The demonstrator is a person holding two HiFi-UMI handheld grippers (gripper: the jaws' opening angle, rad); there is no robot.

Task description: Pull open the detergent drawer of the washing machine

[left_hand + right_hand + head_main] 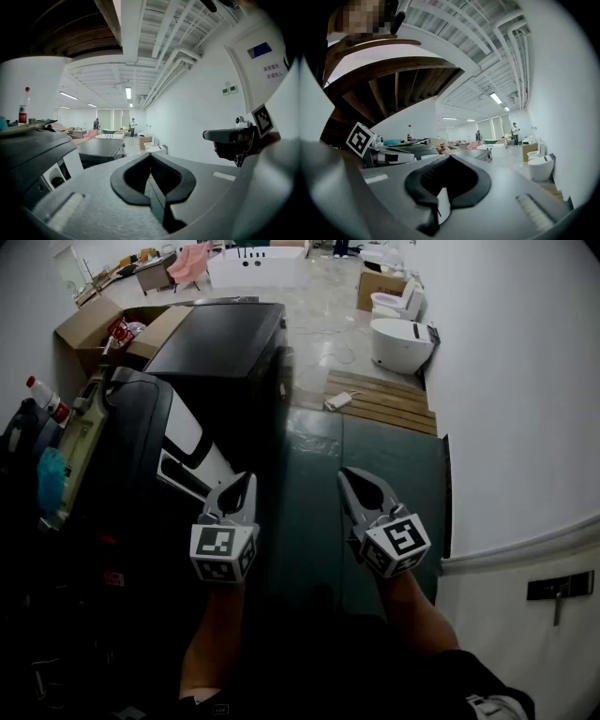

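The dark washing machine [122, 456] stands at the left of the head view, with a white front panel [192, 442] facing the aisle. I cannot tell which part of the panel is the detergent drawer. My left gripper [247, 478] is shut and empty, its tips just right of the panel and apart from it. My right gripper [347, 472] is also shut and empty, held over the green floor. In the left gripper view the machine [33, 154] and its panel [60, 172] lie left of the shut left gripper [150, 157]. The right gripper view shows the shut right gripper [451, 157].
A second black machine [225, 343] stands beyond the washer. A red-capped bottle [45, 396] and a blue cloth [51, 476] sit on the washer's left side. A wooden pallet [380, 399], a toilet [398, 341] and cardboard boxes [89, 324] lie farther off. A white wall [525, 409] runs along the right.
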